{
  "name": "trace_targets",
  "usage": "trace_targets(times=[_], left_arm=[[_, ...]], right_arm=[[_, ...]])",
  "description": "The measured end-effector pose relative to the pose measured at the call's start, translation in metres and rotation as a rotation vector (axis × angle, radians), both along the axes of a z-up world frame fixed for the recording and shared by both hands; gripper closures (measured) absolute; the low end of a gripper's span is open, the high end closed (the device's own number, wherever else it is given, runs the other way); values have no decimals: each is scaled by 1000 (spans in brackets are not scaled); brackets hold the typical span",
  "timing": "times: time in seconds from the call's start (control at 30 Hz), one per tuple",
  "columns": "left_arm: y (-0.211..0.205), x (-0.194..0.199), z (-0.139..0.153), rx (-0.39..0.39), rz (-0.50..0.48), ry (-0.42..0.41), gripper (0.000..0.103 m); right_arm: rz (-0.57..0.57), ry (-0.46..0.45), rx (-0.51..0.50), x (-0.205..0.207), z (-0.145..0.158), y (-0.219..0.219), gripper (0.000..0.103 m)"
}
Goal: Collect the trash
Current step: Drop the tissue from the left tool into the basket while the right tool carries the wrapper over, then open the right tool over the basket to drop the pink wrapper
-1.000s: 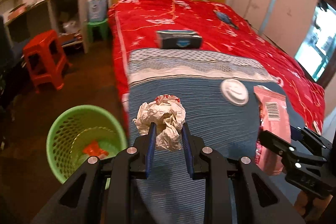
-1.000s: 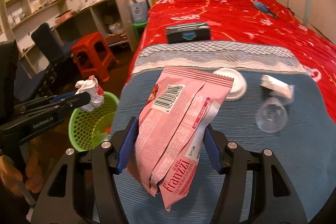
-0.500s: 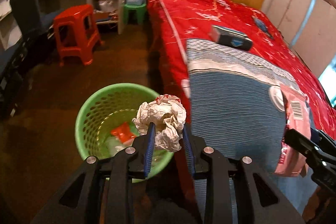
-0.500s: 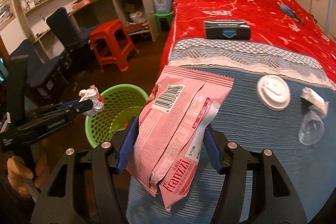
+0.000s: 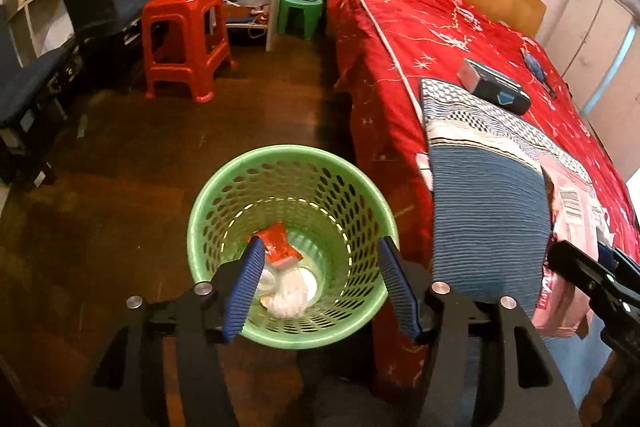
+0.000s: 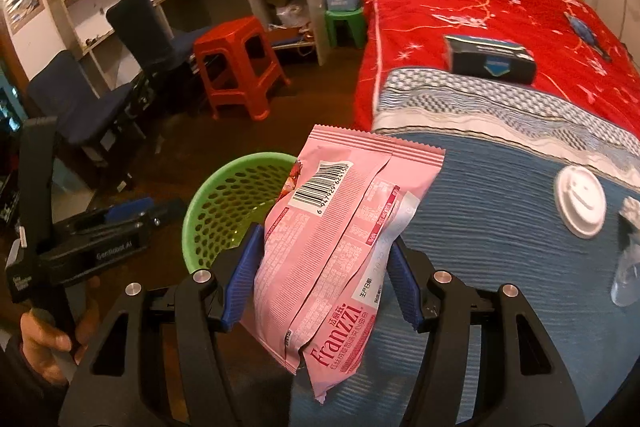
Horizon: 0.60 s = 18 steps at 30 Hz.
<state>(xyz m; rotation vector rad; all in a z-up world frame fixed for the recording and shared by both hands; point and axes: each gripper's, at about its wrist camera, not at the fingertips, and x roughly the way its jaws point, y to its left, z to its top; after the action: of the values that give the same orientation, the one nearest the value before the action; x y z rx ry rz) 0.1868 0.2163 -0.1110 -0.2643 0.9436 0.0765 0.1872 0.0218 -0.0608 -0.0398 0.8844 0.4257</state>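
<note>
Hovering your left gripper (image 5: 320,285) over the green mesh wastebasket (image 5: 208,227) on the floor beside the bed's (image 5: 400,39) near corner; jaws opening, nothing between the pads. Basket holds a crumpled white paper ball (image 5: 290,297), a red wrapper (image 5: 278,245) and a pale scrap underneath. Your right gripper (image 6: 320,279) is clamped on a pink Franzzi snack bag (image 6: 340,227), held above the blue blanket's (image 6: 500,227) left edge, next to the basket. Only the right view shows the white cup lid (image 6: 580,201) and a clear plastic cup (image 6: 628,277) on the blanket's right side. Only the left view shows the basket's contents.
</note>
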Motion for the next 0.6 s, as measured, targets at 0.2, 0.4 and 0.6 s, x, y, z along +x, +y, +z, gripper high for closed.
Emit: trace_targets(times=[0.2,0.4,0.6], left_arm=[[19,-11,-4,-15,44,9,38],[35,-26,0,-13,82,-6,33],[49,-37,4,-23,117,-23,22]], right_arm=[[51,14,-12,9,-7,29,41],[90,41,-13,19,-16,59,40],[114,71,13,28,-23,85,35]])
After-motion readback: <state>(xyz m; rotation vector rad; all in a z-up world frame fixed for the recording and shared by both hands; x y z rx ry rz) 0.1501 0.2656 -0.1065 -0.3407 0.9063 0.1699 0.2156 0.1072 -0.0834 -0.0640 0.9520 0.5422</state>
